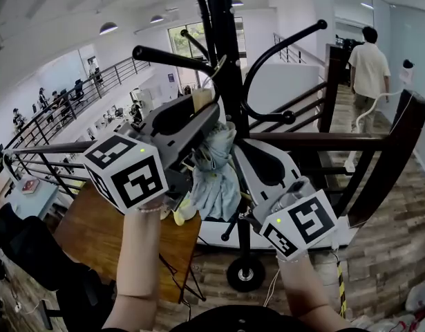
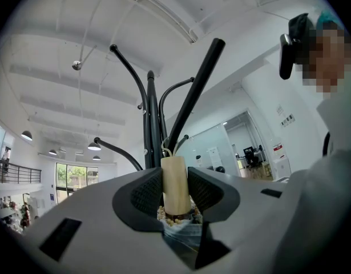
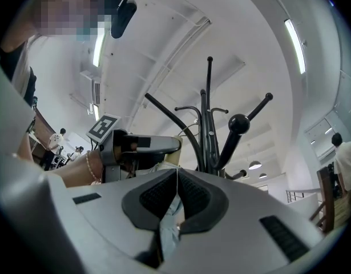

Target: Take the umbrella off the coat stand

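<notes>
Holding the cream handle [image 2: 175,181] of the umbrella [image 1: 218,168] tight between its jaws, the left gripper [image 2: 176,194] was up beside the black coat stand [image 1: 226,61]. The right gripper [image 3: 176,190] was closed, pinching the umbrella's pale blue cloth. The folded umbrella hung between both grippers, right against the stand's pole.

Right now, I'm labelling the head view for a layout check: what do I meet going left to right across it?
left gripper's marker cube → umbrella → right gripper's marker cube → person walking away
</notes>
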